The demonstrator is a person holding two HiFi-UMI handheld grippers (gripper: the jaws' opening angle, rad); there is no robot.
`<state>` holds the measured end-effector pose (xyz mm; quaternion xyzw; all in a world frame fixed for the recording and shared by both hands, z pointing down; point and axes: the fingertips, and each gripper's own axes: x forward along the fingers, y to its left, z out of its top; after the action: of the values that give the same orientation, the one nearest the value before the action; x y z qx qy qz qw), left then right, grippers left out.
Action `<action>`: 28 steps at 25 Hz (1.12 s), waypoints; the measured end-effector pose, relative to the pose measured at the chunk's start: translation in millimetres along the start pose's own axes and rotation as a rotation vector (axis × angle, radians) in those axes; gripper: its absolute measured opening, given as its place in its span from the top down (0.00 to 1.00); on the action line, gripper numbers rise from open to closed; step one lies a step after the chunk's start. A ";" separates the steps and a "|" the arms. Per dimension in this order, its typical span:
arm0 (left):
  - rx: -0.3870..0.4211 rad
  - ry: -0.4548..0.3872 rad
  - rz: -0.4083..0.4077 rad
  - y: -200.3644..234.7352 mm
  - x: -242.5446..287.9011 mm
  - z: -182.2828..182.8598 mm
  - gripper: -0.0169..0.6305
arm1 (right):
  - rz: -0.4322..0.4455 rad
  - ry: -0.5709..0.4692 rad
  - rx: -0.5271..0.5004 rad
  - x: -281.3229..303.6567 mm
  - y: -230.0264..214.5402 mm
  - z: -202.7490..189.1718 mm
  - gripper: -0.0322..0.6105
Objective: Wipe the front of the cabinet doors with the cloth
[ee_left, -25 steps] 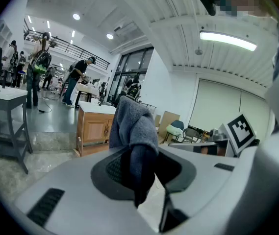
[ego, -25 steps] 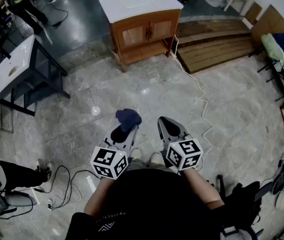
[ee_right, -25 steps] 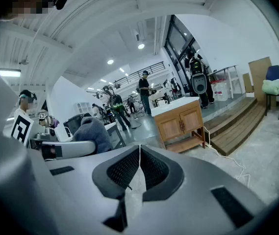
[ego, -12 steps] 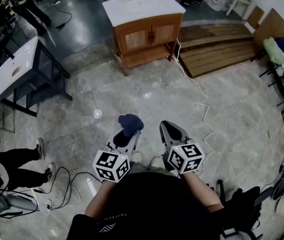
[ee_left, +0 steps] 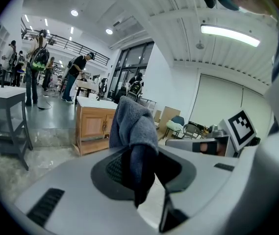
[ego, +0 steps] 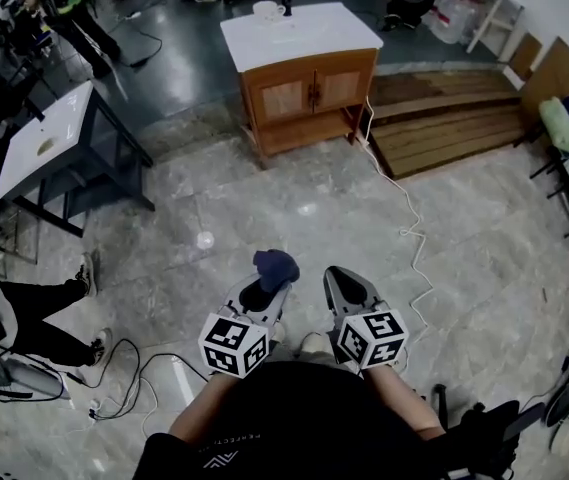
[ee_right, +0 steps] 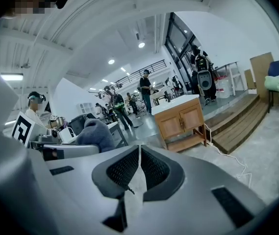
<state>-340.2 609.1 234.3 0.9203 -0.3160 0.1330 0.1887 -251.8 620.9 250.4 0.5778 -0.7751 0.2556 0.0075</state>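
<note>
- While the cabinet (ego: 309, 83) is being approached across the floor (ego: 364, 208), no wiping is yet under way; the cabinet doors (ego: 314, 88) are well apart from both claws
- The left claw (ego: 262, 290) is noted closed on the dark blue cloth (ego: 276, 265); its lower part is pinched between the jaws and the bulk stands bunched above the tips
- The right claw (ego: 347, 286) is noted with its jaws pressed together and nothing held between them
- Compared with a second ago, the cabinet is seen lower and slightly larger in the head view, while both claws and the cloth are kept in the same carried posture; this is judged an advance toward the cabinet with the grip unchanged
- Both doors are seen shut, facing the person, under a white surface on which a cup (ego: 267, 10) stands
- A white cable (ego: 409, 218) is noted trailing over the floor from the cabinet's right side, and is judged a trip risk on the approach
- Further closing of the gap, and lowering of the left claw to door height, are judged necessary before the cloth can be laid on the door fronts
</note>
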 end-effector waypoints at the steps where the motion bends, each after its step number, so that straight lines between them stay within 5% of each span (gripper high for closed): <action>1: 0.000 0.003 0.002 -0.6 2.7 -0.8 0.82 | -0.002 0.002 0.004 0.8 -4.1 -0.6 0.89; 12: -0.012 0.008 -0.019 5.3 40.9 6.7 0.82 | -0.074 0.022 0.024 18.7 -48.6 3.2 0.89; 28: -0.021 0.002 -0.049 111.0 130.7 64.3 0.82 | -0.098 0.013 -0.127 126.5 -77.2 75.5 0.89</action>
<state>-302.4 431.0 253.6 0.9256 -0.2944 0.1260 0.2017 -203.0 461.9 253.5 0.6117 -0.7605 0.2091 0.0617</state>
